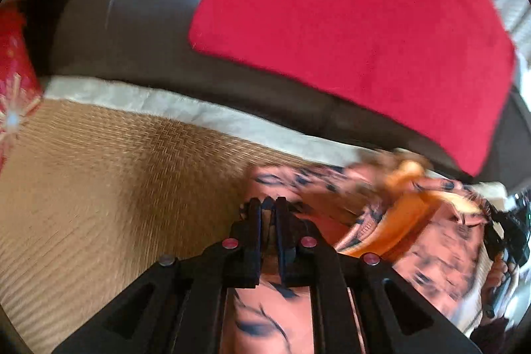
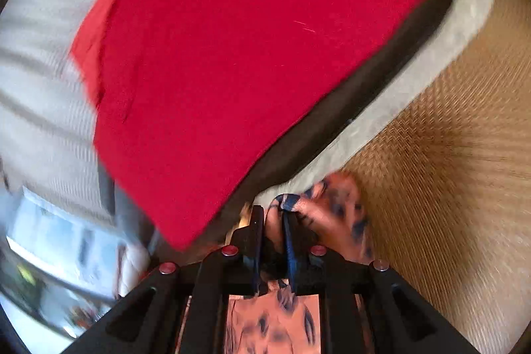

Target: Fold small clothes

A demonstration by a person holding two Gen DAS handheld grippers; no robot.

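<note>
A small pink garment (image 1: 441,257) with dark blue blotches and an orange lining lies bunched on the woven straw mat (image 1: 99,188). My left gripper (image 1: 267,204) is shut on its left edge, with cloth hanging below the fingers. My right gripper (image 2: 272,214) is shut on another part of the same pink garment (image 2: 335,214), with a fold bulging out to the right of the fingers. The other gripper (image 1: 507,238) shows dimly at the right edge of the left wrist view. Both views are motion-blurred.
A large red cushion (image 1: 358,32) leans on a dark brown sofa (image 1: 139,22) behind the mat; it also fills the right wrist view (image 2: 249,62). A pale cloth border (image 1: 159,102) edges the mat. A red patterned item (image 1: 13,82) sits far left. A white ribbed fabric (image 2: 43,95) lies left.
</note>
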